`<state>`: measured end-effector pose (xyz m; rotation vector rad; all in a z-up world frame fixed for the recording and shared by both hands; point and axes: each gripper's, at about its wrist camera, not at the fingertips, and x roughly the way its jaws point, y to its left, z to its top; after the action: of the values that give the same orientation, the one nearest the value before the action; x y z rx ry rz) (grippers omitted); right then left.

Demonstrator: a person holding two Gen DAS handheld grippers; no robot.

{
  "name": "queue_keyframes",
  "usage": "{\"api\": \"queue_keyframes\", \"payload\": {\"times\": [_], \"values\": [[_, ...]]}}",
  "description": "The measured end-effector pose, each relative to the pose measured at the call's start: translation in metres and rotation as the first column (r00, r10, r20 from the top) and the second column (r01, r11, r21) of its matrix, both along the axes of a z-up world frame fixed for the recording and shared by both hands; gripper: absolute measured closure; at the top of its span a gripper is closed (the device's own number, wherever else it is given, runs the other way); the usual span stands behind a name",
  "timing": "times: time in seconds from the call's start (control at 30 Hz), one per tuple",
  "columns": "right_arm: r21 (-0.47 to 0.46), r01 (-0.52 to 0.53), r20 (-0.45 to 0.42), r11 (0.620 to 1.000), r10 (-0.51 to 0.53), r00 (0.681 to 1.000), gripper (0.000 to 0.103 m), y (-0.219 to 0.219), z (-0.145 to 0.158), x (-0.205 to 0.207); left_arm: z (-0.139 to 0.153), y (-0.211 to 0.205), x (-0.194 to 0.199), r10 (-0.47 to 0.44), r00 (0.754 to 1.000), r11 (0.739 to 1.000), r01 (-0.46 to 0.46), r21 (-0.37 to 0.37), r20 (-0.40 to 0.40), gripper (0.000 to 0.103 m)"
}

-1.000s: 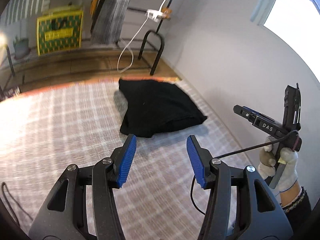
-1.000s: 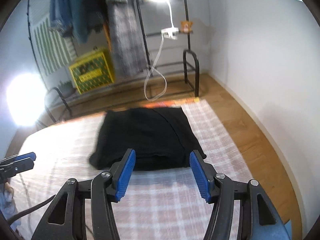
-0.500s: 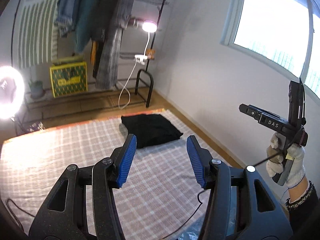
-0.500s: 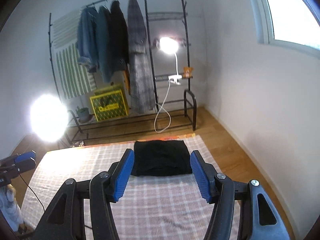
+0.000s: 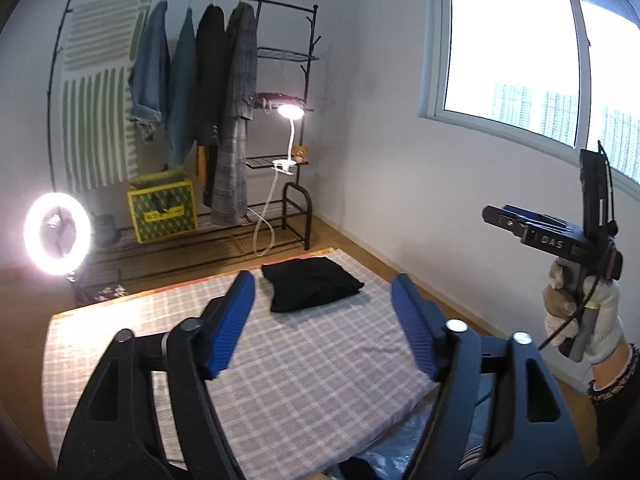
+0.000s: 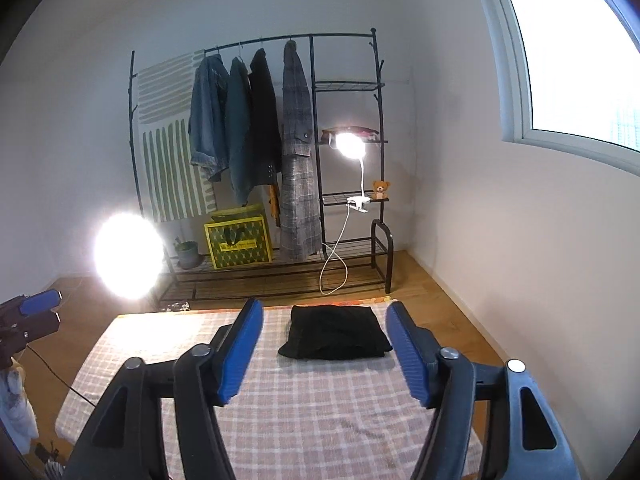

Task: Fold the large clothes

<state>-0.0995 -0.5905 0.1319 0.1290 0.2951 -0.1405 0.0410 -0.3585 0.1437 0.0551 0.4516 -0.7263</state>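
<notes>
One folded black garment [image 6: 335, 333] on checked mat [image 6: 312, 408]; two tools, left tool [image 5: 322, 317], right tool [image 6: 325, 344], both opening, empty.

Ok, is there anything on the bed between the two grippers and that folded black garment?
Nothing visible. Only bare checked blanket lies between the left gripper, the right gripper and the folded black garment. Both grippers' jaws are opening, with nothing between them.

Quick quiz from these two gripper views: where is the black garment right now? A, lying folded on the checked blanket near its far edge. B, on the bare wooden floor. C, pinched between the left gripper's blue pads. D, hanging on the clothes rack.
A: the black garment lies folded on the checked blanket near its far edge, beyond the right gripper, whose opening jaws hold nothing.
</notes>
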Motion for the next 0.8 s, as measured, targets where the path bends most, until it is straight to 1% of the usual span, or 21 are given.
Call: {"api": "queue_keyframes", "payload": {"times": [0.03,0.07,0.13,0.17,0.2,0.23,0.27,0.37,0.43,0.57,0.67,0.8], "values": [[0.008,0.002,0.002,1.000,-0.002,1.000,0.025,0.004,-0.003,-0.007,-0.002,0.003,-0.005,0.009,1.000,1.000,-0.009,0.011,0.012,0.021],[0.016,0.004,-0.002,1.000,-0.004,1.000,0.023,0.010,-0.008,-0.014,-0.005,0.006,-0.012,0.018,0.999,0.999,-0.019,0.026,0.028,0.020],[0.010,-0.003,-0.011,1.000,0.003,1.000,0.022,0.021,-0.017,-0.024,-0.012,0.011,-0.023,0.023,0.998,0.998,-0.026,0.052,0.061,0.016],[0.003,-0.005,-0.013,1.000,0.005,1.000,0.016,0.027,-0.021,-0.028,-0.017,0.013,-0.027,0.021,0.997,0.998,-0.025,0.057,0.072,0.011],[0.000,-0.004,-0.014,1.000,0.004,1.000,0.011,0.031,-0.025,-0.033,-0.022,0.016,-0.032,0.021,0.996,0.998,-0.026,0.060,0.082,0.006],[-0.002,0.000,-0.010,1.000,0.000,1.000,0.003,0.036,-0.028,-0.038,-0.025,0.018,-0.036,0.025,0.996,0.998,-0.030,0.063,0.088,0.004],[-0.003,0.009,-0.003,1.000,-0.009,1.000,0.000,0.039,-0.032,-0.042,-0.029,0.021,-0.039,0.029,0.995,0.997,-0.035,0.064,0.095,0.003],[-0.003,0.020,0.007,1.000,-0.020,1.000,0.000,0.046,-0.045,-0.047,-0.041,0.027,-0.044,0.052,0.992,0.995,-0.061,0.077,0.113,0.000],[-0.010,0.036,0.000,0.999,-0.036,0.999,0.000,0.050,-0.053,-0.044,-0.048,0.030,-0.044,0.067,0.991,0.994,-0.076,0.080,0.117,0.000],[-0.017,0.052,-0.054,0.998,-0.053,0.997,0.000,0.050,-0.076,-0.022,-0.066,0.037,-0.036,0.093,0.992,0.991,-0.101,0.083,0.085,0.000],[-0.002,0.068,-0.070,0.998,-0.068,0.995,0.000,0.049,-0.090,-0.005,-0.084,0.036,-0.025,0.140,0.987,0.982,-0.148,0.117,0.073,0.000],[0.000,0.106,-0.071,0.994,-0.106,0.992,0.000,0.052,-0.109,0.014,-0.107,0.036,-0.010,0.149,0.988,0.981,-0.153,0.122,0.040,0.000]]}}
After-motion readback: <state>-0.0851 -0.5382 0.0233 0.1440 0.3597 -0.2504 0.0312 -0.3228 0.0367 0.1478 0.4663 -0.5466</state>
